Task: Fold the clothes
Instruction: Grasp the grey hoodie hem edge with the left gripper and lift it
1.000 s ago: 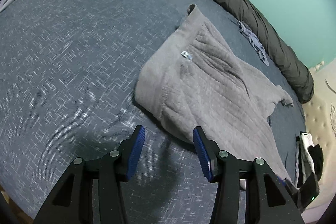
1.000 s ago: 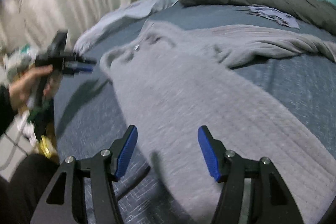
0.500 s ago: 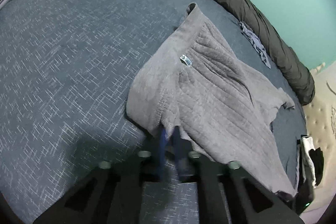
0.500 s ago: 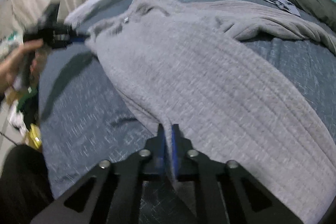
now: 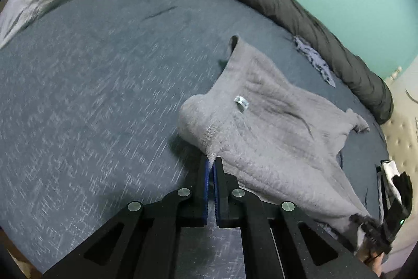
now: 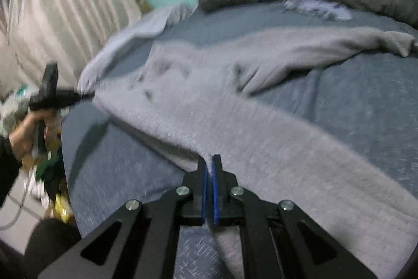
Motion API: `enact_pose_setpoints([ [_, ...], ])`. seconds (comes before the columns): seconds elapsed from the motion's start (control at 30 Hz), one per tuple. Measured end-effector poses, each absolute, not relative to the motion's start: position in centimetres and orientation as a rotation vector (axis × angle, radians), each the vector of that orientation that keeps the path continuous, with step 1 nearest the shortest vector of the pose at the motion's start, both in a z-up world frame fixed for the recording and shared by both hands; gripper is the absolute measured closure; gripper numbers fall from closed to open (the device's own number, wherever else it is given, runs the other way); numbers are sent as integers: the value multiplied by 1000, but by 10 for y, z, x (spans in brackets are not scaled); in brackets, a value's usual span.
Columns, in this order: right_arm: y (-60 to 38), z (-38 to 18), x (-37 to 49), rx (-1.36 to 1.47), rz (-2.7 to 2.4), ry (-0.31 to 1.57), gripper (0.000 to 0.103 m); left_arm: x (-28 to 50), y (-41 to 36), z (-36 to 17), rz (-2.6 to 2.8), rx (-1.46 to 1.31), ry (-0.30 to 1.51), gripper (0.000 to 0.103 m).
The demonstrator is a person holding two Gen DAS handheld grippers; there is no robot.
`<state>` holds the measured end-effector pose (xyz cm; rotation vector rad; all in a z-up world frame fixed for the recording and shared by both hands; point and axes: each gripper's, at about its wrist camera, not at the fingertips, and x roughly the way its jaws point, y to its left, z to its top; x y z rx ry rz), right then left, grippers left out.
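Both pairs of blue-padded black fingers, spread wide a second ago, have come together on the near edge of the grey quilted knit garment [image 5: 274,132], and that edge now rises off the bed where before it lay flat. The left gripper [image 5: 211,166] pinches the garment's ribbed hem at the lower centre of its own view, pads pressed together with cloth between them. The right gripper [image 6: 209,164] pinches the same long edge further along, at the lower centre of its view, fingers likewise shut on the fabric.

Folding has barely begun, by the look of it. The garment lies spread across the dark blue speckled bedsheet [image 5: 91,96], one sleeve [image 6: 326,43] stretched toward the right of the right wrist view, and no fold is laid yet. What appears done is the grasp of two points on one edge; what seems left is carrying that edge over the body of the garment, then the sleeves and the further folds.

Both grippers point downward at a slant toward the bed. In the right wrist view the left gripper shows at the left edge, held in the person's hand [image 6: 26,132], reaching level to the garment's corner, the cloth taut between the two grips.
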<state>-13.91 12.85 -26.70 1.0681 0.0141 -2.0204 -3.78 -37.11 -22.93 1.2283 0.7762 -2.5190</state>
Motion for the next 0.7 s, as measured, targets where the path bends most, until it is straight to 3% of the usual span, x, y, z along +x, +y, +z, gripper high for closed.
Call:
enact_pose_setpoints([
  [0.13,116,-280,-134,1115,-1928,39,96,-32,-383,-250,-2462,1236,849,100],
  [0.27,120,-270,-135,1082,-1940,23,75,-24,-390,-261,-2418,1221,927,97],
  [0.37,134,-258,-141,1037,-1954,-91,70,-15,-393,-255,-2396,1155,991,94],
  [0.43,146,-253,-146,1010,-1982,-164,68,-16,-393,-253,-2415,1151,1029,81],
  [0.47,150,-251,-148,999,-2002,-186,67,-18,-392,-253,-2404,1161,1015,56],
  [0.5,153,-250,-150,994,-2014,-196,67,-21,-391,-254,-2393,1170,1001,44],
  [0.7,157,-252,-153,1002,-2038,-180,67,-41,-390,-271,-2370,1180,1080,45],
])
